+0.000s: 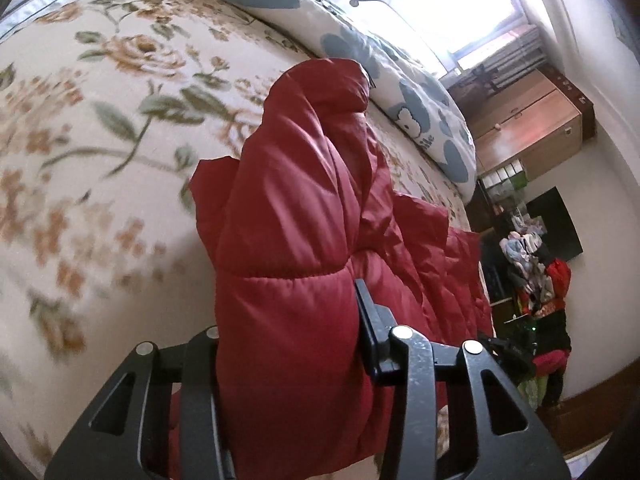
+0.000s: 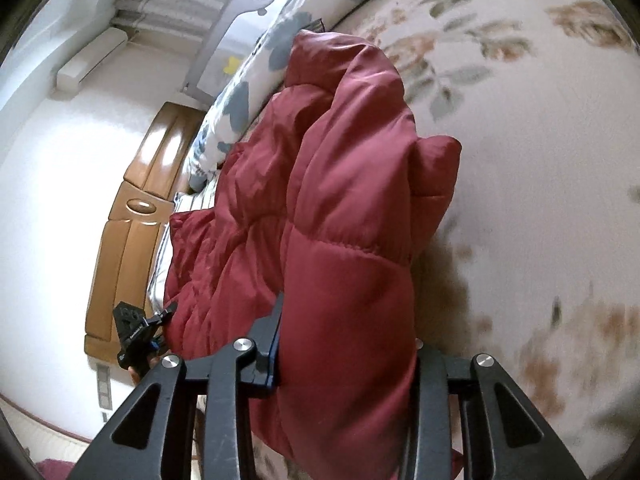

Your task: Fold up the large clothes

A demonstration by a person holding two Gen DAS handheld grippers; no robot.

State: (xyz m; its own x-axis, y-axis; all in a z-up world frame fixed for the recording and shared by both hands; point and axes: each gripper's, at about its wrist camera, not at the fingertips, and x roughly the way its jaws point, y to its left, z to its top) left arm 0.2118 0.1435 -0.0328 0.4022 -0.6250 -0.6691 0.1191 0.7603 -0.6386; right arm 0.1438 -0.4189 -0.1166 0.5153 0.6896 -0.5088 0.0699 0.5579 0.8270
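A red quilted puffer jacket (image 1: 296,208) lies bunched on a floral bedspread (image 1: 100,120). My left gripper (image 1: 288,320) is shut on a thick padded edge of the jacket, which bulges between its jaws and hides the left finger. In the right wrist view the same jacket (image 2: 340,200) rises in a folded ridge over the bedspread (image 2: 540,160). My right gripper (image 2: 344,344) is shut on another padded edge of it; only its left finger (image 2: 272,344) shows. The left gripper also shows small at the lower left of the right wrist view (image 2: 136,336).
A rolled white duvet with blue hearts (image 1: 360,52) lies along the far side of the bed. A wooden headboard (image 2: 132,216) stands at the left in the right wrist view. A wooden cabinet (image 1: 528,120) and a pile of clothes (image 1: 536,272) stand beyond the bed.
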